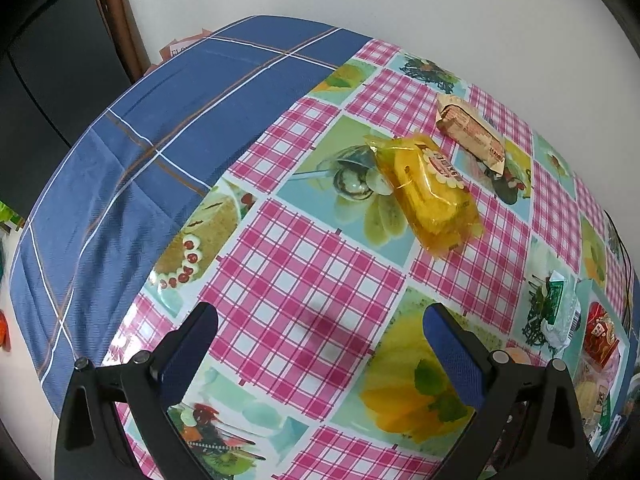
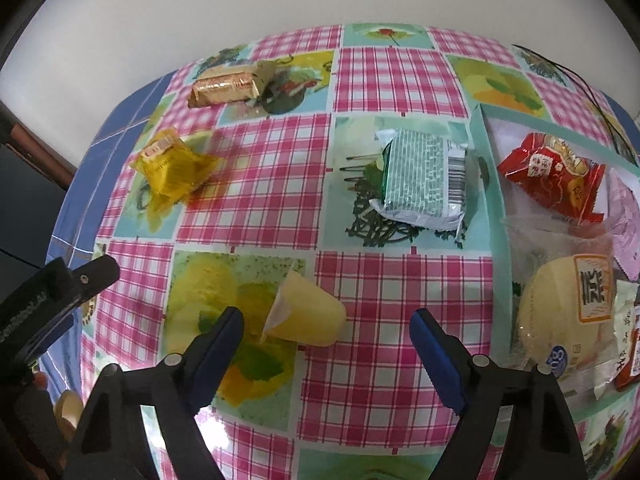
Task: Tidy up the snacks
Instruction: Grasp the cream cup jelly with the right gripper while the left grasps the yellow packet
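Left wrist view: left gripper (image 1: 320, 324) jaws apart, empty, above the checked tablecloth (image 1: 304, 264); yellow snack packet (image 1: 430, 192) and gold-brown bar (image 1: 472, 136) toward the far edge.

Right wrist view: right gripper (image 2: 326, 330) jaws apart, yellow jelly cup (image 2: 308, 316) lying between, untouched; green wafer pack (image 2: 424, 178) mid-table; teal tray (image 2: 494, 184) at the right edge holding red packet (image 2: 554, 174).

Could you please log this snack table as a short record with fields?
surface: pink checked tablecloth
loose snacks: yellow jelly cup, green-white packet, yellow wrapped cake, gold foil bar
in tray: red packet, pale round bun
tray: pale green tray
right gripper: open, jelly cup between its jaws
left gripper: open, empty
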The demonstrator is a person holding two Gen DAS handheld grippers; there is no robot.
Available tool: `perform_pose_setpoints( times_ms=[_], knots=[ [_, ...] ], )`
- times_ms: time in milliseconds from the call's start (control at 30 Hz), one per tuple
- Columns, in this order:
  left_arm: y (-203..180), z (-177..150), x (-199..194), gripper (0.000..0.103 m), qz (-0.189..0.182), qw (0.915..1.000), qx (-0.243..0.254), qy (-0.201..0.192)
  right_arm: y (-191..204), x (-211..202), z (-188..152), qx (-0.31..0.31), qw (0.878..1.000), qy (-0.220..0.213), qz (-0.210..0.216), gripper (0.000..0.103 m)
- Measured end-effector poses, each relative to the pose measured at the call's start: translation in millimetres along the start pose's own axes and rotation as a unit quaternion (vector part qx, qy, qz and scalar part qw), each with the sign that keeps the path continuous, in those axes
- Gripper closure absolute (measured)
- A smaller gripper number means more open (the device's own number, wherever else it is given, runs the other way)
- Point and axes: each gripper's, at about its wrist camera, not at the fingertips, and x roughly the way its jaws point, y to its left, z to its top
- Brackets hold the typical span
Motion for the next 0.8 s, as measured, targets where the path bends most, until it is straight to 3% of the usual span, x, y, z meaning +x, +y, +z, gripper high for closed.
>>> perform_pose_setpoints(
  times_ms=[167,400,500,633,800],
  knots=[
    [-1,0,1,0.001,0.000,1.0000,0.002,0.001,2,8,-1,0.000,1.000,0.009,-0.005,0.017],
    [-2,1,1,0.001,0.000,1.0000,0.004,0.000,4,15,0,0.002,1.000,0.011,-0.003,0.027],
    [-1,0,2,0.001,0.001,1.0000,0.004,0.001,2,15,0,0.006,1.000,0.008,0.001,0.034],
    [-2,0,2,0.001,0.001,1.0000,0.003,0.001,1,14,2,0.006,1.000,0.007,0.005,0.051],
    [-3,1,2,0.001,0.002,1.0000,0.005,0.000,-2,12,2,0.014,1.000,0.005,0.010,0.061]
  ],
)
